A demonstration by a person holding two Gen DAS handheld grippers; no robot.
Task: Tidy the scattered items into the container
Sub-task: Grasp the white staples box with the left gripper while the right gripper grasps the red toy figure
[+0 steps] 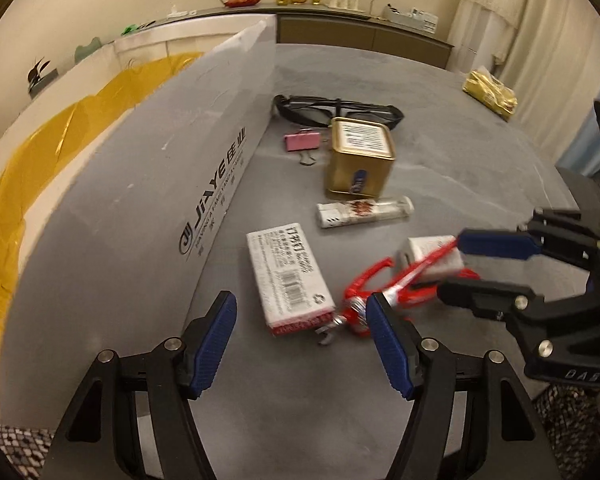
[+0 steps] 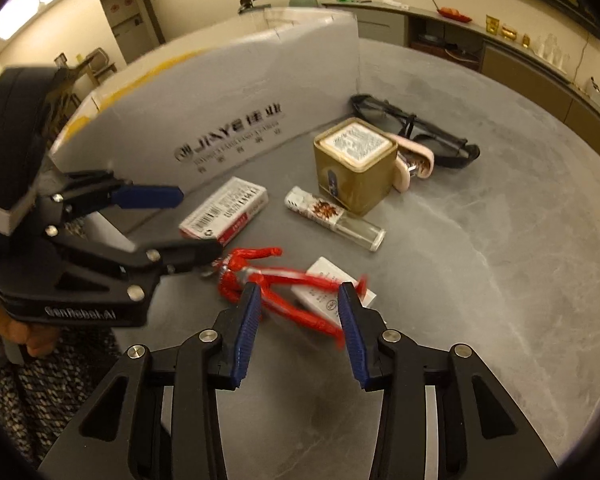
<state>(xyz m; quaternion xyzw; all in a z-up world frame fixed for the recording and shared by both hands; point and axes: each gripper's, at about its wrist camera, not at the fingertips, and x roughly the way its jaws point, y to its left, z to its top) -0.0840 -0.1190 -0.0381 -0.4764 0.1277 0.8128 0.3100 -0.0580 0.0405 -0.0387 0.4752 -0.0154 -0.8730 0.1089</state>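
A red toy figure (image 1: 384, 284) (image 2: 284, 280) lies on the grey table, its legs over a small white box (image 1: 432, 256) (image 2: 328, 292). My right gripper (image 2: 300, 320) (image 1: 450, 266) is open, its fingers on either side of the figure's legs. My left gripper (image 1: 300, 320) (image 2: 198, 222) is open too, low over a white barcode box (image 1: 290, 276) (image 2: 224, 212) beside the figure's head. The container, a large grey carton (image 1: 160, 152) (image 2: 240, 92) with a yellow lining, stands to the left.
A gold tin (image 1: 360, 156) (image 2: 354, 164), a lighter (image 1: 364, 210) (image 2: 332, 218), black sunglasses (image 1: 336, 110) (image 2: 416, 128) and a pink clip (image 1: 302, 140) (image 2: 414, 160) lie further back. A gold packet (image 1: 488, 90) sits far right. A hand (image 2: 16, 332) holds the left gripper.
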